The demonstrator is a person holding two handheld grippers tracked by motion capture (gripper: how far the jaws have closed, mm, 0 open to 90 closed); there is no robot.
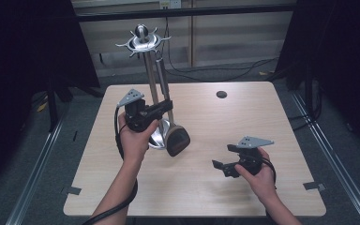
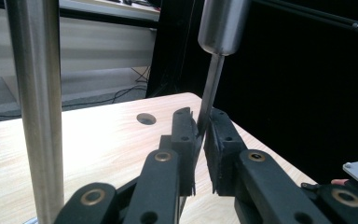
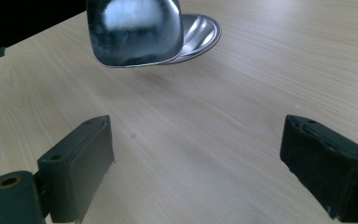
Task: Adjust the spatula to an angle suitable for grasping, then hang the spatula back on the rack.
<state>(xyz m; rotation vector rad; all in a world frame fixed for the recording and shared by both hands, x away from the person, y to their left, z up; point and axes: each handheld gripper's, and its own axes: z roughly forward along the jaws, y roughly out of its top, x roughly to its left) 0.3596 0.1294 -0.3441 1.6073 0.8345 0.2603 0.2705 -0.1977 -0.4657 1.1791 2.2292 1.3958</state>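
A chrome utensil stand [image 1: 149, 70] with a ring of hooks [image 1: 143, 43] on top rises from a round base [image 3: 200, 30] on the wooden table [image 1: 262, 122]. A metal spatula [image 1: 177, 140] hangs upright beside the pole [image 2: 37, 107], its shiny blade [image 3: 135, 32] just above the tabletop. My left gripper [image 1: 163, 107] is shut on the spatula's thin shaft [image 2: 210, 84], below the thick handle [image 2: 223, 23]; in its own view the left gripper [image 2: 200, 140] has a pad on each side of the shaft. My right gripper [image 1: 224, 157] stands open low over the table; seen from its own camera, the right gripper [image 3: 196, 172] faces the blade with nothing between its jaws.
A dark round hole [image 1: 221, 94] sits in the table's far middle; it also shows as the hole [image 2: 145, 118] past the left jaws. Cables lie on the floor behind the table. Dark curtains stand at both sides. Bare wood lies between the two grippers.
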